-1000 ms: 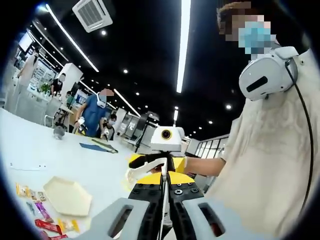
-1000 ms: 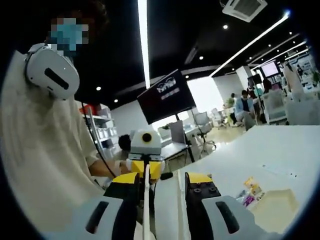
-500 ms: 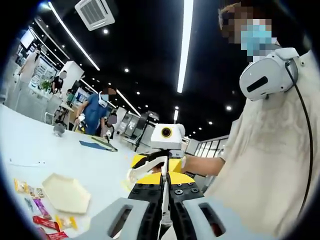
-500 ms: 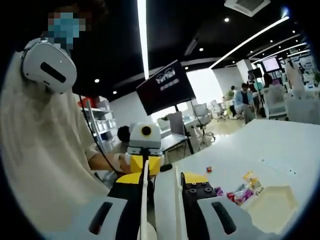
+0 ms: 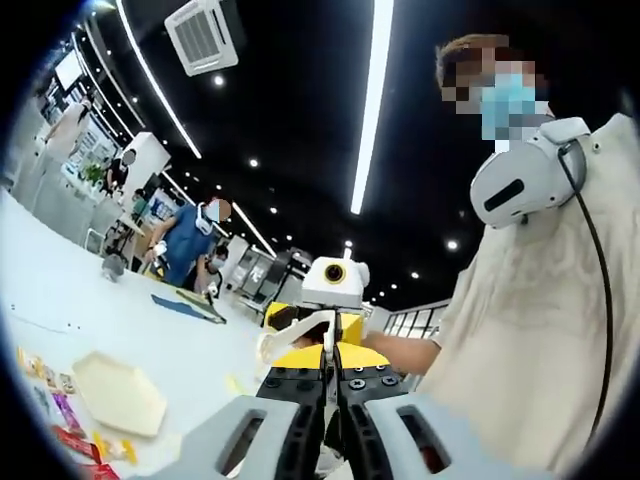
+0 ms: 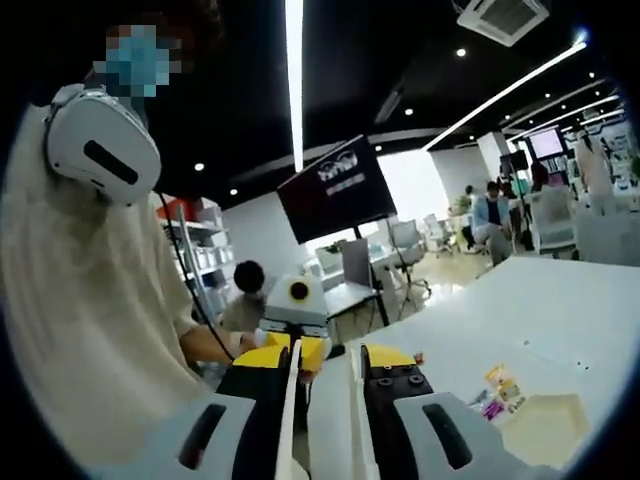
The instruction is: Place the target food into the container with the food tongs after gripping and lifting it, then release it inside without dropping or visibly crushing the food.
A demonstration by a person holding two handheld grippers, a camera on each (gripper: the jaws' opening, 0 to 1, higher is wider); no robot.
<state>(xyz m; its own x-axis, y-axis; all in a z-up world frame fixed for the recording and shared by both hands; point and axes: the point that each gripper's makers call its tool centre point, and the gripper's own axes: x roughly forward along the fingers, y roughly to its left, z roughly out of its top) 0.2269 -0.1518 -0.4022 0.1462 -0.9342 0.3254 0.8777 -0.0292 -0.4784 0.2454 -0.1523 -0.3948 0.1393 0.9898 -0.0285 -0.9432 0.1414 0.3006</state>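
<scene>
White food tongs are held up in the air between my two grippers, in front of the person's chest. My left gripper is shut on a thin white edge of them. In the right gripper view a broad white arm of the tongs fills the gap of my right gripper, which is shut on it. The cream hexagonal container lies on the white table, far from both grippers. Wrapped snack packets lie beside it.
The white table stretches away, with a blue sheet at its far side. The person holding the grippers stands close, with a white headset at the neck. Other people stand at the far desks.
The broad white tongs arm has come between the right jaws, which have drawn in onto it. Both views have shifted a little; the left gripper stays shut on the tongs.
</scene>
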